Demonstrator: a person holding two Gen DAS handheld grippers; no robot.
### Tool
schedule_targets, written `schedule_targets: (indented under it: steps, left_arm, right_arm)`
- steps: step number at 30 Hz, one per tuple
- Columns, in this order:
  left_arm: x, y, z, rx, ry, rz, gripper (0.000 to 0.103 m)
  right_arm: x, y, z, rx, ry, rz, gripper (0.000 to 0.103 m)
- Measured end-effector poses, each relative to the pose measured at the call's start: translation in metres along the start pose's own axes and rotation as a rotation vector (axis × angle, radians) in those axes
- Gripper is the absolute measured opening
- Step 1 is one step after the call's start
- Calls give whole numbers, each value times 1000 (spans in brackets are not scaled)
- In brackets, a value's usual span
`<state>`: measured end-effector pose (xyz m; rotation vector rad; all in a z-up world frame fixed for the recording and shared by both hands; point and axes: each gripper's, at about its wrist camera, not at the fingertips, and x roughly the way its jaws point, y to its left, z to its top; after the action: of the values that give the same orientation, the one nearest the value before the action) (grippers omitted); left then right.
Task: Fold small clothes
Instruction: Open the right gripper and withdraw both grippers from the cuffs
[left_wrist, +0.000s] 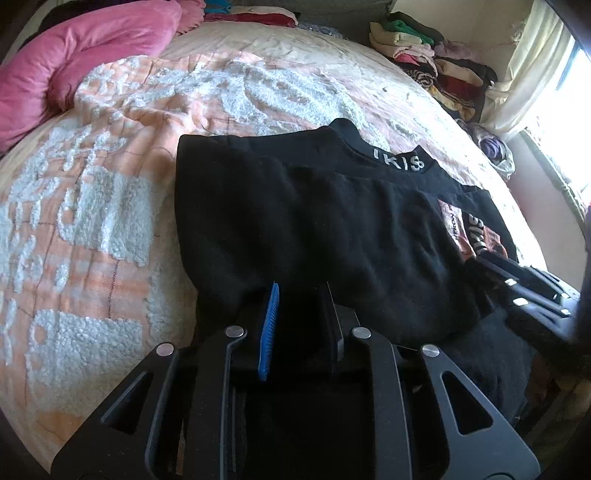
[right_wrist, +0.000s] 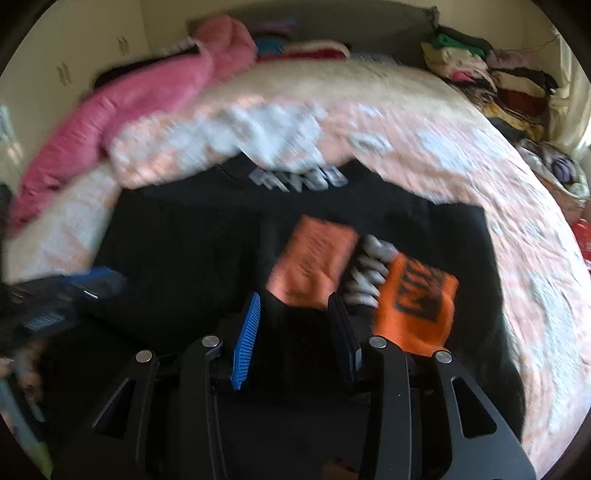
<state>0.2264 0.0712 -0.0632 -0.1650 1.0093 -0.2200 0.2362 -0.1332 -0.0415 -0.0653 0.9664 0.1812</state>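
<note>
A black top (left_wrist: 314, 218) with white letters on its collar lies on the bed, its left side folded over the front. An orange and white print shows at its right (left_wrist: 465, 229). My left gripper (left_wrist: 301, 295) is open, its jaws apart over the near hem of the top. In the right wrist view the same black top (right_wrist: 192, 251) shows its orange print (right_wrist: 314, 258), blurred by motion. My right gripper (right_wrist: 295, 314) is open just above the cloth near the print. It also shows in the left wrist view (left_wrist: 524, 284) at the right edge.
The bed has a peach and white fleecy cover (left_wrist: 110, 177). A pink quilt (left_wrist: 74, 55) lies at the far left. A pile of folded clothes (left_wrist: 432, 62) sits at the far right by a curtained window (left_wrist: 546, 74).
</note>
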Motion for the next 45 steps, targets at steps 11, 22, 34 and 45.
schedule_targets:
  steps: [11,22,34,45]
  left_arm:
    - [-1,-2,0,7,0,2,15]
    - [-6,-11,0,46,-20,31,15]
    - [-25,-17,3,59,-85,10,40]
    - [-35,-17,6,44,-132,7,77]
  right_arm:
    - [4,-6,-18,12,-5,-23,36]
    - [-13,-5,-18,62,-57,23,51]
    - [-30,-7,-23,123,-106,73,77]
    - [-39,-19,-25,175,-131,68,93]
